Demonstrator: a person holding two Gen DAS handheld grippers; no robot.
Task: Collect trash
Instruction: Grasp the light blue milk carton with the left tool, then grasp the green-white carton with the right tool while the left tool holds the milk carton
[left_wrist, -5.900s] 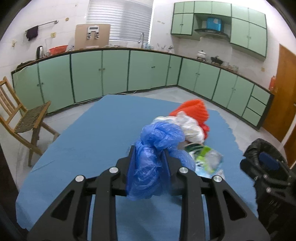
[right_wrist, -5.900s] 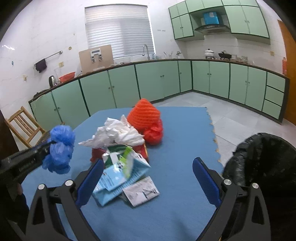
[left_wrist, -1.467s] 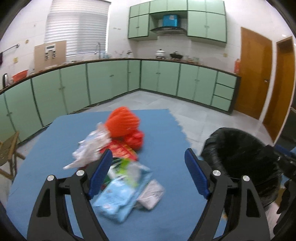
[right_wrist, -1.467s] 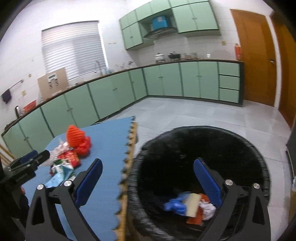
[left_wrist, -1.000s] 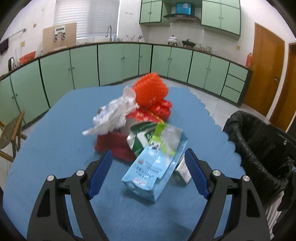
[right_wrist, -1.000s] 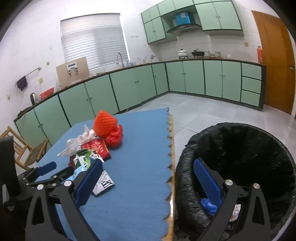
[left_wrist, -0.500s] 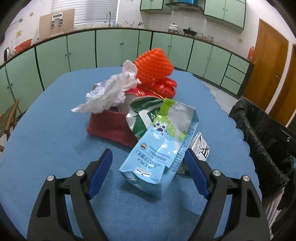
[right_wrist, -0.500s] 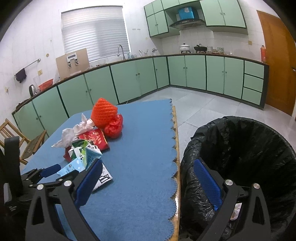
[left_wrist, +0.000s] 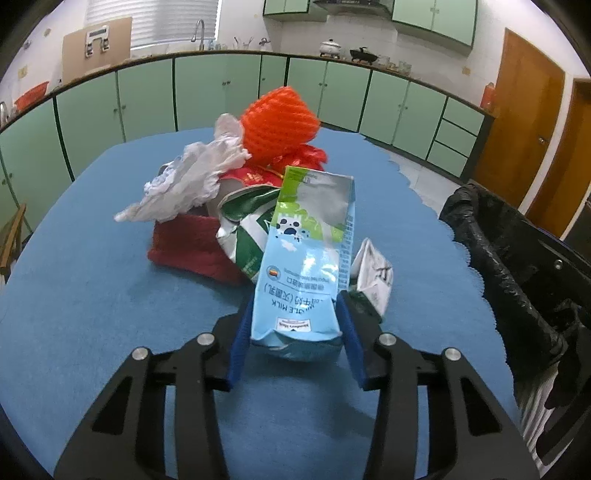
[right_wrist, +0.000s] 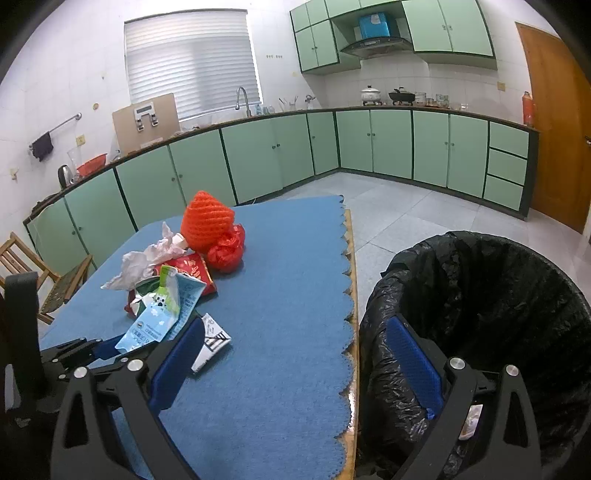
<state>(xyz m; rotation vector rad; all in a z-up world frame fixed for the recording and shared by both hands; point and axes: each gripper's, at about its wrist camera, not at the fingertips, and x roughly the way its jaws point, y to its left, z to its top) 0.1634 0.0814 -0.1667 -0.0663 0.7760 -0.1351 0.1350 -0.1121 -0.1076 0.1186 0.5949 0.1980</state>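
The left gripper (left_wrist: 295, 325), jaws just closing, is gripping the blue milk carton (left_wrist: 306, 258). The right gripper (right_wrist: 295, 354) is hanging open beside the black-lined trash bin (right_wrist: 491, 306).

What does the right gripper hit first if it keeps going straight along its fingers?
Probably the blue table mat near its scalloped edge, or the rim of the black bin bag just right of it; depth is unclear. The right gripper is open.

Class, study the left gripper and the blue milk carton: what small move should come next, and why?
Probably lift the milk carton a little, clear of the pile. The left gripper has just been closing, and its blue pads now press the carton's near end on both sides, while its far end still leans on the green-and-white packet. The bin waits beside the table.
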